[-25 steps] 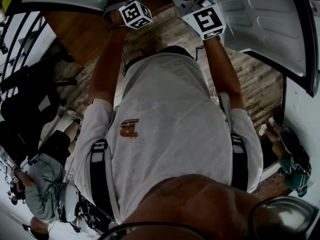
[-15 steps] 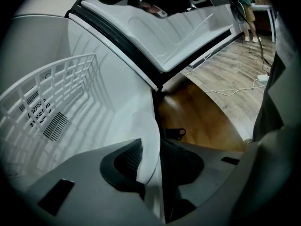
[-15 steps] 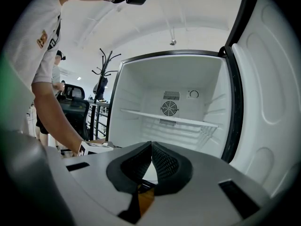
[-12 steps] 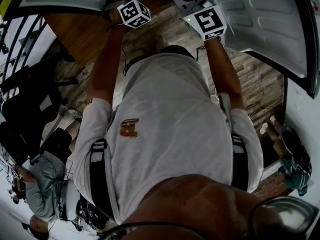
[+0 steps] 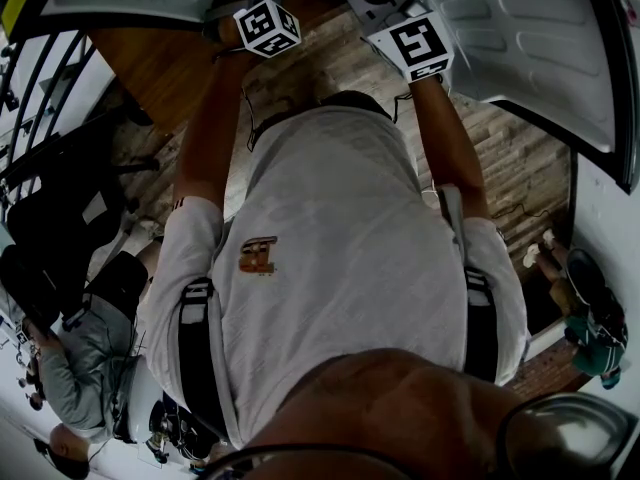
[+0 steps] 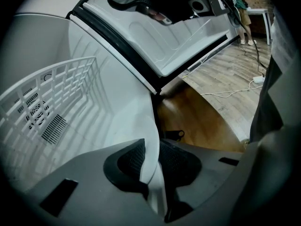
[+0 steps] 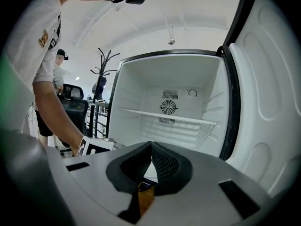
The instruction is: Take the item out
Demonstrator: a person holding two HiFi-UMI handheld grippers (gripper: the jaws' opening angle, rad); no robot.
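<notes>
A person in a pale shirt [image 5: 340,248] bends toward an open fridge [image 7: 134,93] with both arms stretched out to it. The left hand-held gripper [image 6: 151,149] is low at the front of the fridge, angled downward. Its jaws have just been closing, and they now sit on the thin edge of a white panel [image 6: 140,119], with a dark pad pressed against each side of it. The panel is still in the fridge. From the jaws it runs along the fridge's front opening to the black seal of the open door [image 6: 188,36]. The views do not show what kind of part the panel is. Deeper inside the fridge from that grip, a white wire shelf [image 6: 56,91] spans the cabinet. The round fan grille [image 7: 168,107] sits on the fridge's back wall, just above the shelf. The right hand-held gripper [image 7: 151,147] is held almost level in front of the fridge, facing straight in. Its two pads meet at the tips with nothing between them. The left gripper's marker cube [image 7: 96,147] shows low beside it, closer to the fridge's front edge. The door swings out on the right side of the fridge. The wooden floor [image 6: 211,112] lies below and in front of the fridge, with a white cable trailing across it. Out to the left of the fridge are a second person [image 7: 57,79] and a black coat stand [image 7: 106,65].
</notes>
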